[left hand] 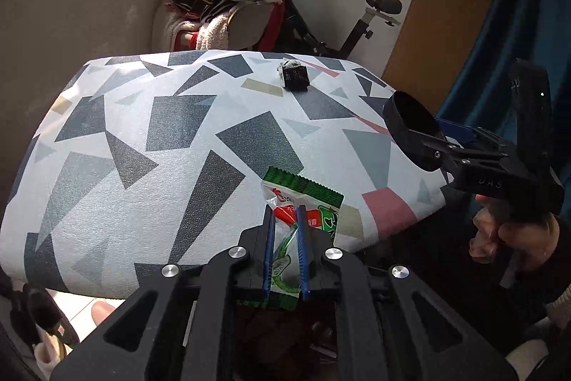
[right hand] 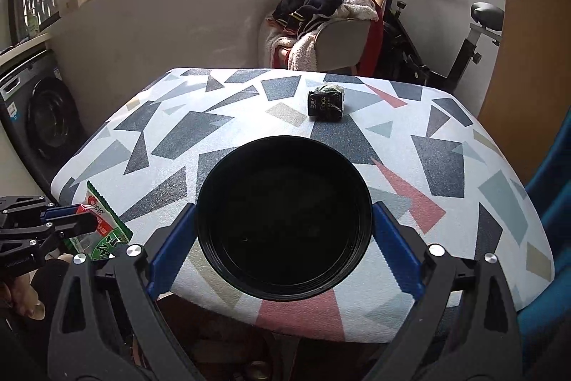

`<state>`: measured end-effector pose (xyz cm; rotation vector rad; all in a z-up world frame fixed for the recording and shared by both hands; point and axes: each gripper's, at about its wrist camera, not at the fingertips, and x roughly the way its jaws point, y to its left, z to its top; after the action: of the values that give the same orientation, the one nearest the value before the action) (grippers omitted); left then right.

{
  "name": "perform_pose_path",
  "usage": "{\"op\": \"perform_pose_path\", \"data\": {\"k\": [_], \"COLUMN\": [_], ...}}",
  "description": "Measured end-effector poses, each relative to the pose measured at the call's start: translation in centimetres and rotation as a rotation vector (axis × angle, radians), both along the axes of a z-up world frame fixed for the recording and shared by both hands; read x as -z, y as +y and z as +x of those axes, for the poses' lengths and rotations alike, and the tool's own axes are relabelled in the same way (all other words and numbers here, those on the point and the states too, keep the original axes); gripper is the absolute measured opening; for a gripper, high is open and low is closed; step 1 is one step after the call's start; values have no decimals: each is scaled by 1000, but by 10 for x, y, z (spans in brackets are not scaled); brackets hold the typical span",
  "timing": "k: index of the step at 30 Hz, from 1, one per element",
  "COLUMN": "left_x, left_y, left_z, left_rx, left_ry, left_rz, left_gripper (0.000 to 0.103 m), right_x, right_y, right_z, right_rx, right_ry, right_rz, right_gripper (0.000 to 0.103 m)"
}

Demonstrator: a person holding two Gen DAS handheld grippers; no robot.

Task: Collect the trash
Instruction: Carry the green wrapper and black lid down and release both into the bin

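My left gripper (left hand: 286,220) is shut on a green and white snack wrapper (left hand: 303,199) and holds it over the near edge of the patterned table (left hand: 160,138). The wrapper also shows in the right wrist view (right hand: 103,227), at the table's near left corner. My right gripper (right hand: 283,224) is shut on a black round container (right hand: 283,220), its open mouth facing the camera, above the table's near edge. The container also shows in the left wrist view (left hand: 410,131), held at the table's right side. A crumpled black wrapper (right hand: 325,102) lies at the far middle of the table.
A chair piled with clothes (right hand: 321,20) and an exercise bike (right hand: 446,34) stand behind the table. A washing machine (right hand: 39,116) is at the left. A blue chair (right hand: 549,202) is at the right.
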<state>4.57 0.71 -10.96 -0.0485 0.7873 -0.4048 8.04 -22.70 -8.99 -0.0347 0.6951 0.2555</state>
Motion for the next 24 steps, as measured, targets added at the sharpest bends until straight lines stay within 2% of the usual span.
{"op": "perform_pose_path", "data": {"k": [10,18,20,21,24], "left_x": [18,31,32,32,30], "left_y": [2,-2,-5,-6,-6], "left_z": [-33,-48,-53,-55,-60], "left_rx": [-30,-7,8,11,17], "left_ry": [38,63,60,55,37], "left_rz": [-9,-7,-4,-1,-4], "left_gripper": [12,14,20,28,40], "right_x": [2,9,11,12,18], "right_y": [4,11,11,11,13], "right_z": [-25,-39,-42,-44,-49], "right_rx": [-3,-22,-22,-22,-23], "right_ry": [-5,-4,0,4,15], "right_rz": [42,20,24,28,32], "right_gripper": [93,93,93,93,93]}}
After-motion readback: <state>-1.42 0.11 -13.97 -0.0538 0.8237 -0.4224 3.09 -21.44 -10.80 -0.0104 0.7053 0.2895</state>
